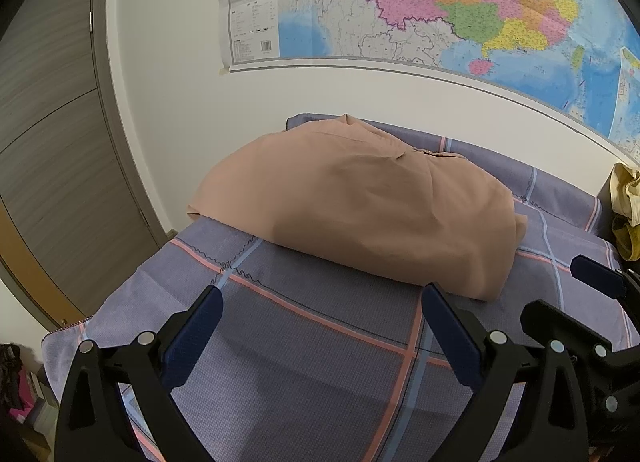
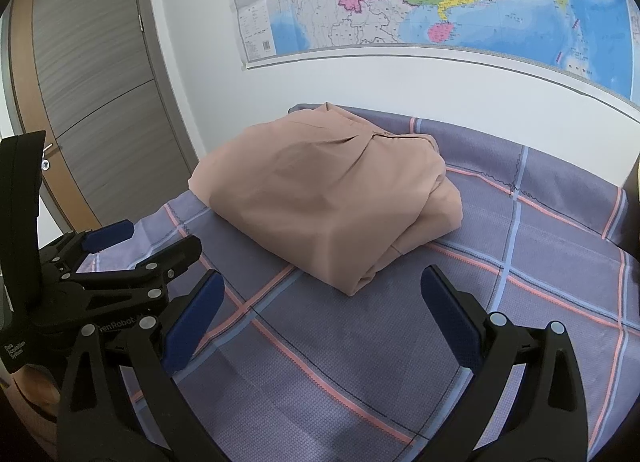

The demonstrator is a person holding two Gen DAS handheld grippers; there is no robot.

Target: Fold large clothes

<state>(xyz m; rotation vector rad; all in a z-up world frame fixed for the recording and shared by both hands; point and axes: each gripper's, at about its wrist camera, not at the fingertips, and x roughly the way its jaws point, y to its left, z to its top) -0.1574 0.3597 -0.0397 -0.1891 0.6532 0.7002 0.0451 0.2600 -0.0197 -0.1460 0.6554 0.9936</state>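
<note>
A peach-pink garment (image 1: 360, 213) lies folded into a thick bundle on a table draped with a purple checked cloth (image 1: 320, 342), toward the far side, close under a white wall. Its layered edges show on the right side of the bundle; what kind of garment it is cannot be told from the folds.

The left gripper (image 1: 320, 326) hangs above the near part of the cloth, its blue-padded fingers (image 1: 196, 334) spread wide with nothing between them, just short of the garment's near edge. The right gripper (image 2: 324, 318) is released in the same way, fingers far apart over bare cloth, near the bundle but apart from it. Each gripper appears at the edge of the other's view, partly cut off.

A large coloured map (image 1: 440, 1) hangs on the wall, its top and right cut off by the frame. A grey-brown door (image 2: 92, 73) stands at the left. At the far right, a yellowish crumpled cloth (image 1: 628, 205) is only half in view.
</note>
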